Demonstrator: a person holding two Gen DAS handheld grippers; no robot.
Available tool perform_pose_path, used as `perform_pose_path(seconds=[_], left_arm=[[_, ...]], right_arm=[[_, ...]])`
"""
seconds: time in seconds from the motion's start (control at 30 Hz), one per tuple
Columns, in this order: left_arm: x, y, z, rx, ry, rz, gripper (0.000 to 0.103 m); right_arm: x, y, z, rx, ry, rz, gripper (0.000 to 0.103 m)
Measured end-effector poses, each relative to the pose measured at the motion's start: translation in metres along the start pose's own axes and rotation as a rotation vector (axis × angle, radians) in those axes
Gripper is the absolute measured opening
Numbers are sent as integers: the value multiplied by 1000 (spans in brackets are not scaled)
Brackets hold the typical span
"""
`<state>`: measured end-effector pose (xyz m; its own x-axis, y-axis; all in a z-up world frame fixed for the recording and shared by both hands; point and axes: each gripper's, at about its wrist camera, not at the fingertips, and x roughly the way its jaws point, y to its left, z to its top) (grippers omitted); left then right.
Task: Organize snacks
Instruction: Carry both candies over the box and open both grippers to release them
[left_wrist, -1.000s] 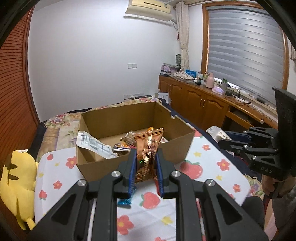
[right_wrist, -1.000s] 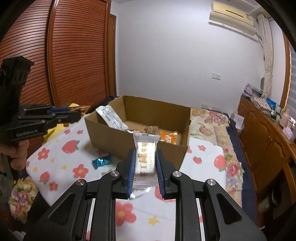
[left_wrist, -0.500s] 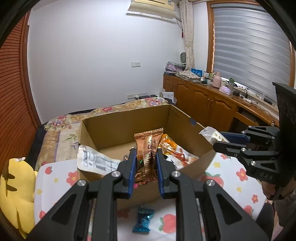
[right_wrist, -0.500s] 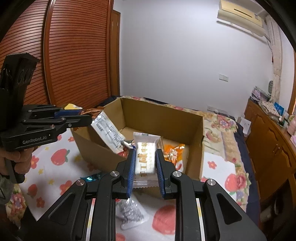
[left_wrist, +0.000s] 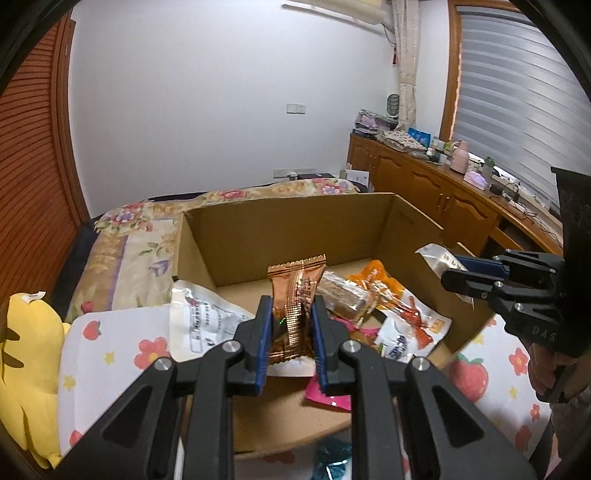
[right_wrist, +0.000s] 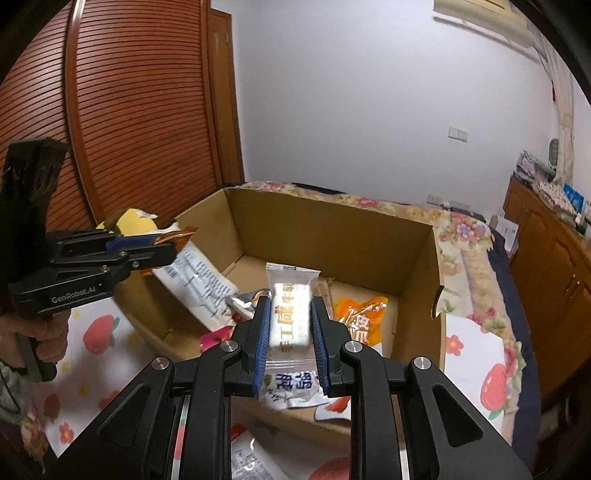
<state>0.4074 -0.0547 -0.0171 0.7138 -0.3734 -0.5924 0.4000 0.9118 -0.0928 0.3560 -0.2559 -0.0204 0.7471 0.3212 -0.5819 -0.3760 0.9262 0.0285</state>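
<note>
copper foil packet (left_wrist: 295, 306) stands upright, pinched in the left gripper (left_wrist: 291, 332) above the cardboard box (left_wrist: 280, 225). right gripper (right_wrist: 290, 332) clamps a white wrapped snack (right_wrist: 290, 314), other snacks (right_wrist: 360, 314) lying in the box just ahead.

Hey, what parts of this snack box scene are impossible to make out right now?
- Teal candy, left wrist view: mostly behind the left tool's arms, cut by the bottom edge.
- Pink packet, left wrist view: half covered by the tool's finger.
- Box floor, right wrist view: partly hidden by the white packet in the right tool.
</note>
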Motion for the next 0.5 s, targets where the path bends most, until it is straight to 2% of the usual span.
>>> perform_pose_path(seconds=[0.33, 0.5], left_arm=[[22, -2, -2, 12, 44, -3, 18], [26, -7, -1, 16, 52, 3, 19]], right_arm=[[37, -1, 1, 14, 60, 16, 20], [47, 4, -1, -22, 92, -10, 20]])
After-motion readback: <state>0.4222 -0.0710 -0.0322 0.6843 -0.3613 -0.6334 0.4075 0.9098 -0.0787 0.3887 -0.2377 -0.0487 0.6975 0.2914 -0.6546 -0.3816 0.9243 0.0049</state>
